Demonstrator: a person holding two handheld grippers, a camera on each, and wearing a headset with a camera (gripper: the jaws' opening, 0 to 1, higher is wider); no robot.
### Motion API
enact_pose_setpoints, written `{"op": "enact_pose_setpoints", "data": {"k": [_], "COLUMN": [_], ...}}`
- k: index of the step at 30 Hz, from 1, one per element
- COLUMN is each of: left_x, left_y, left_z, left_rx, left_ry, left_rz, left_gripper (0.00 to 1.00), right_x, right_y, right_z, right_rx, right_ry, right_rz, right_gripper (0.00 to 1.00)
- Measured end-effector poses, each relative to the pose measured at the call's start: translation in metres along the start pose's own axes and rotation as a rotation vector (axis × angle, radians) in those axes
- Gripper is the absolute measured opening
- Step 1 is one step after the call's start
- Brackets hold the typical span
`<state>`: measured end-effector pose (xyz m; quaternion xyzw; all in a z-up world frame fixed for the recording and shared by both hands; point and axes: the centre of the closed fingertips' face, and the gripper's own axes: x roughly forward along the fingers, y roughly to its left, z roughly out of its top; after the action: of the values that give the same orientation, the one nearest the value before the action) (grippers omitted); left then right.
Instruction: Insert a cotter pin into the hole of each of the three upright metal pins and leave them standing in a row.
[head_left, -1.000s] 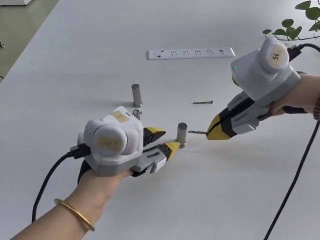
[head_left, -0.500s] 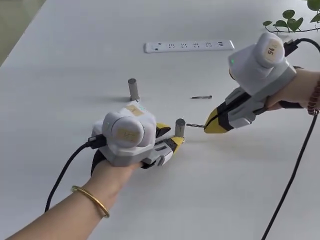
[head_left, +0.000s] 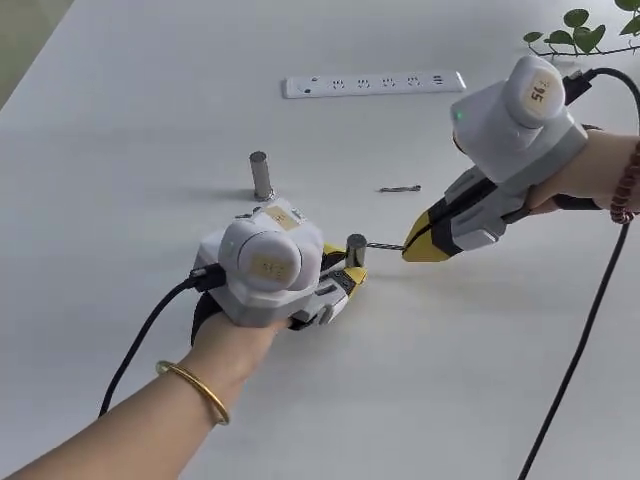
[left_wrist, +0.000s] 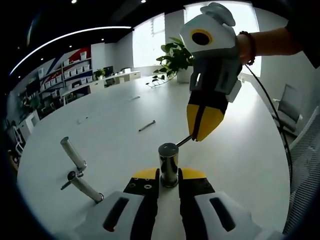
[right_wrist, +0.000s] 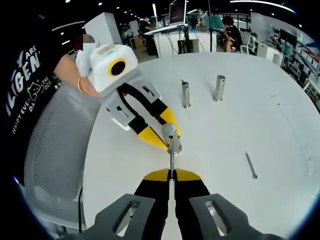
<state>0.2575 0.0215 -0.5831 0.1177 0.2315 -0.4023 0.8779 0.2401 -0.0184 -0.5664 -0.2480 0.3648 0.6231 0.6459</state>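
Firmly, the left gripper (left_wrist: 169, 176) clamps the upright metal pin (left_wrist: 168, 159); the right gripper (right_wrist: 171, 175) pinches a cotter pin (right_wrist: 171, 156) touching its top.

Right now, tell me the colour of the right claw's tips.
Yellow tips on the right claw, with black behind them; clearest in the left gripper view.

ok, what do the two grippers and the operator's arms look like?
Both alike: left gripper and right gripper have rounded white housings, black jaws with yellow tips, black cables. Right one carries a numbered sticker and green light. Gold bangle left wrist, beaded bracelet right; forearms bare.
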Motion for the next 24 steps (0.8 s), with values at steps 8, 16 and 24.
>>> {"op": "enact_pose_setpoints", "data": {"k": [8,16,24], "left_x": [0.002,0.002,0.004], "left_y": [0.000,0.000,-0.001], "left_z": [0.001,0.001,-0.005], "left_rx": [-0.006,0.013,0.020], "left_ry": [0.000,0.001,0.013], "left_rz": [-0.009,-0.028,-0.036], "left_gripper": [0.11,0.11,0.11], "right_x": [0.000,0.002,0.004], "right_y": [0.000,0.002,0.003], "right_z": [0.002,0.008,0.010], "right_rx": [-0.026,-0.057,-0.111], "right_ry": [0.004,0.007,0.042], "right_rz": [-0.003,0.008,0.006], "right_gripper": [0.00,0.00,0.00]}}
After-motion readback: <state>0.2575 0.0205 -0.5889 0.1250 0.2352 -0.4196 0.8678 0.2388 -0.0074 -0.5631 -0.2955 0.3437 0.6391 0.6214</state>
